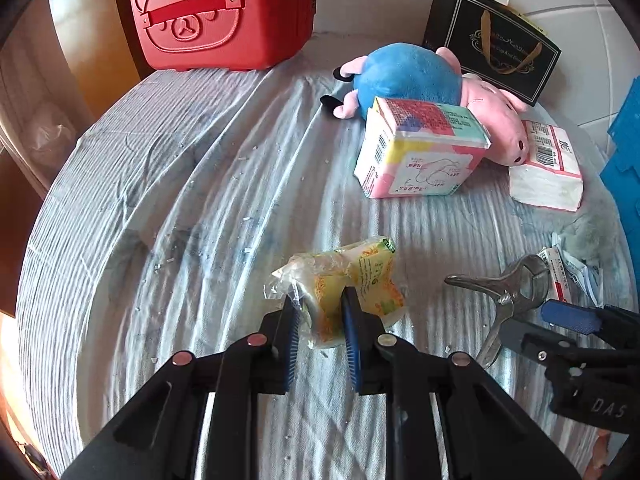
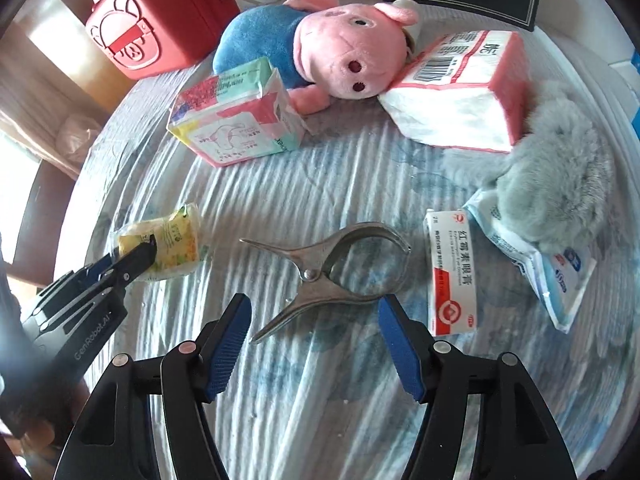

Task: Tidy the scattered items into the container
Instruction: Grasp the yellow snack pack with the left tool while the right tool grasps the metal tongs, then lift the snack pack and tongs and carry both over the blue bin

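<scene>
Left wrist view: left gripper (image 1: 320,312) clamped on yellow packet (image 1: 352,280); right gripper (image 2: 316,320) spread, straddling metal clamp (image 2: 328,272), long axis diagonal.

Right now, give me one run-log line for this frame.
left hand-held gripper: shut on yellow packet | right hand-held gripper: open over metal clamp | container: not identified

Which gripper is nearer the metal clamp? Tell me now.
Right. The right gripper hangs open just short of the metal clamp, its jaws to either side of the handles. The left gripper is off to the clamp's left, shut on the yellow packet.
</scene>
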{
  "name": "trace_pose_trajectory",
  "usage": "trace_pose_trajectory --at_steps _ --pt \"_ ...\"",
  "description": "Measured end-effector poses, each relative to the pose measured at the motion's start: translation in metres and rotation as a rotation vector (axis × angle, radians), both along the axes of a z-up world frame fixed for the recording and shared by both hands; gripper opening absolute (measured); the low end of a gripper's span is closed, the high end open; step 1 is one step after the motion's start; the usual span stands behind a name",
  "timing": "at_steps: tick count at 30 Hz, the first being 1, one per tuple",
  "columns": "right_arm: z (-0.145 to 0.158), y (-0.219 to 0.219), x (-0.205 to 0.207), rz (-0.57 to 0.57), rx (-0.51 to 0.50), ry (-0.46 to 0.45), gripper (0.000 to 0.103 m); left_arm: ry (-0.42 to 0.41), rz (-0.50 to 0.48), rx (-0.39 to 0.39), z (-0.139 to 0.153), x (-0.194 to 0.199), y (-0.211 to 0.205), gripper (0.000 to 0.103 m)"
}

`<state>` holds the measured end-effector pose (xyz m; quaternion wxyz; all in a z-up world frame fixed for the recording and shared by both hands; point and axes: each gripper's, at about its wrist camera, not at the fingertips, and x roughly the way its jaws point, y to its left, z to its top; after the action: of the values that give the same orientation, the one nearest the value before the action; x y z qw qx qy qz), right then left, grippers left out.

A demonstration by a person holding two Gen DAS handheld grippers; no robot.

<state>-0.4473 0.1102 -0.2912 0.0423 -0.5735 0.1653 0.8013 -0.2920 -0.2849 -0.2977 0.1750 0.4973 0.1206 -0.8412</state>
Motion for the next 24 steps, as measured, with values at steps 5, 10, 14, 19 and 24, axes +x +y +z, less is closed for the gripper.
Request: trace_pose_trajectory --at_steps 5,10,14,19,24 --pt "-0.016 0.0 0.001 0.034 0.112 -0.07 0.059 -0.011 -0.006 0.021 -0.004 0.004 0.01 0.02" --pt "-0.004 0.047 0.026 -0.098 0.18 -0.095 0.057 0.013 -0.06 0.042 0.002 -0.004 0.025 0.02" --pt "0.011 0.046 0.03 -0.107 0.104 -0.025 0.062 -0.035 -0.094 0.052 -0.011 -0.016 0.038 0.022" --pt "0.006 0.031 0.011 -0.073 0.092 0.008 0.068 -0.079 -0.106 -0.015 -0.016 -0.028 0.045 0.043" --pt "-0.019 0.021 -0.008 -0.048 0.097 -0.021 0.056 -0.058 -0.099 -0.006 -0.018 -0.03 0.043 0.049"
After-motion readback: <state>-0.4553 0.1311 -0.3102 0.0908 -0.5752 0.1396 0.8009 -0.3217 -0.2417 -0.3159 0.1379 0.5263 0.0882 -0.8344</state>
